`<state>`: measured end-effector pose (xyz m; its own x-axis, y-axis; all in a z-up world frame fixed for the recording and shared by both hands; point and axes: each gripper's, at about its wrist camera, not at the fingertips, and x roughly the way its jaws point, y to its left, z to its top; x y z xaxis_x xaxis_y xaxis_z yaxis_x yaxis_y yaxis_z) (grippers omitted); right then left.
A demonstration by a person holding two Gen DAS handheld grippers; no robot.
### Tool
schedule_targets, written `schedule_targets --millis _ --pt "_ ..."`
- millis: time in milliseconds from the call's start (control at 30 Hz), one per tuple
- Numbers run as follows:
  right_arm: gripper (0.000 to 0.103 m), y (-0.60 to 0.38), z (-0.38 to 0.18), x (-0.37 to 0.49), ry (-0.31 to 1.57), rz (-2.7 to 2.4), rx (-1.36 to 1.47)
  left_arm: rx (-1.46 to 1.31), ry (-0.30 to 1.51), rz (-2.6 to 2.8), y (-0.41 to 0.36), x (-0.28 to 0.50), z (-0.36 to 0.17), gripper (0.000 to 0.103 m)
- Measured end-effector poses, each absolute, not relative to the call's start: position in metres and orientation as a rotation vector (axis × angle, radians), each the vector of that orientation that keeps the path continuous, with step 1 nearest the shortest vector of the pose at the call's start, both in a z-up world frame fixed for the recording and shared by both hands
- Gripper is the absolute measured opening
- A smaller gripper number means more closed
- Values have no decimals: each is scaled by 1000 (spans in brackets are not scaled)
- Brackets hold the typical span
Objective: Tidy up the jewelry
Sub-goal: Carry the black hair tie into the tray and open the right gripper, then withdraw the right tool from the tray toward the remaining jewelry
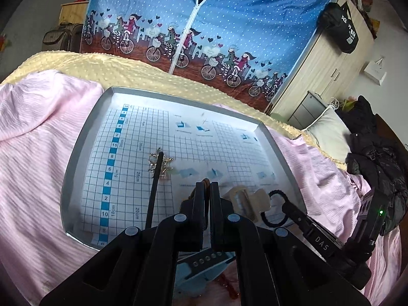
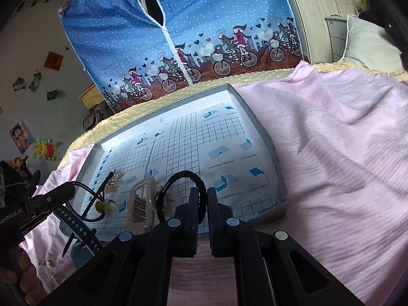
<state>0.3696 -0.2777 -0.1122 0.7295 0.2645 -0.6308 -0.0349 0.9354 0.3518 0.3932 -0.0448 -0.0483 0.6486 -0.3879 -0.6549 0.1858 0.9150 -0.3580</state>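
Observation:
A shallow grey tray point(image 1: 84, 132) lined with blue grid paper lies on the bed. On it rest a black hair stick with a gold ornament point(image 1: 161, 164) and a beige claw clip point(image 1: 244, 201). My left gripper point(image 1: 207, 186) is shut on a thin black elastic with yellow and green beads point(image 2: 104, 205), near the tray's front edge. My right gripper point(image 2: 204, 191) is shut on a thick black hair tie point(image 2: 182, 178), just right of the claw clip point(image 2: 141, 204). The right gripper point(image 1: 287, 204) also shows at the left view's lower right. The hair stick point(image 2: 109, 181) lies left of the clip.
The tray point(image 2: 257, 127) sits on a pink sheet point(image 2: 331, 140) over a yellow blanket point(image 1: 114, 68). A light blue perforated strap point(image 1: 204, 257) and red beads point(image 1: 227, 283) lie beneath my left gripper. A blue printed wardrobe cover point(image 1: 204, 25) stands behind the bed.

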Motion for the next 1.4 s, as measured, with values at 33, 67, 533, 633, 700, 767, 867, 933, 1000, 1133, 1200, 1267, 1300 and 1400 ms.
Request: schedule_targets --millis 33,67,533,633,700,767,867,933,1000,1133,1200,1267,1300,1400 --pt "7 -277 -112 369 736 167 325 -263 806 -326 -44 392 -49 2" --pt "7 -277 -111 368 732 167 320 -258 807 -323 -44 391 -48 2" --pt "69 -263 -79 336 656 156 197 -210 672 -231 -26 331 -17 79" --pt "86 -261 -66 318 614 172 197 -164 624 -208 -22 309 -5 83" --pt "99 -257 -53 302 577 186 184 -139 591 -208 -20 295 2 83" --pt "103 -251 -39 286 536 201 165 -113 553 -211 -18 275 10 83" --pt "103 -244 -27 255 480 216 178 -100 515 -208 -15 250 17 84" --pt "103 -239 -22 238 453 228 181 -105 494 -205 -10 230 20 84" --pt "103 -235 -16 217 425 232 168 -101 481 -189 -7 215 21 84" --pt "103 -228 -10 176 375 228 142 -57 470 -158 -4 191 21 84" --pt "103 -225 -10 159 362 219 133 -39 468 -148 -1 178 18 84" --pt "103 -222 -9 145 358 209 127 -21 472 -151 0 168 15 84" --pt "103 -221 -9 140 360 208 127 -16 478 -148 0 165 13 84" --pt "103 -218 -13 125 382 197 129 24 518 -121 4 151 2 84"
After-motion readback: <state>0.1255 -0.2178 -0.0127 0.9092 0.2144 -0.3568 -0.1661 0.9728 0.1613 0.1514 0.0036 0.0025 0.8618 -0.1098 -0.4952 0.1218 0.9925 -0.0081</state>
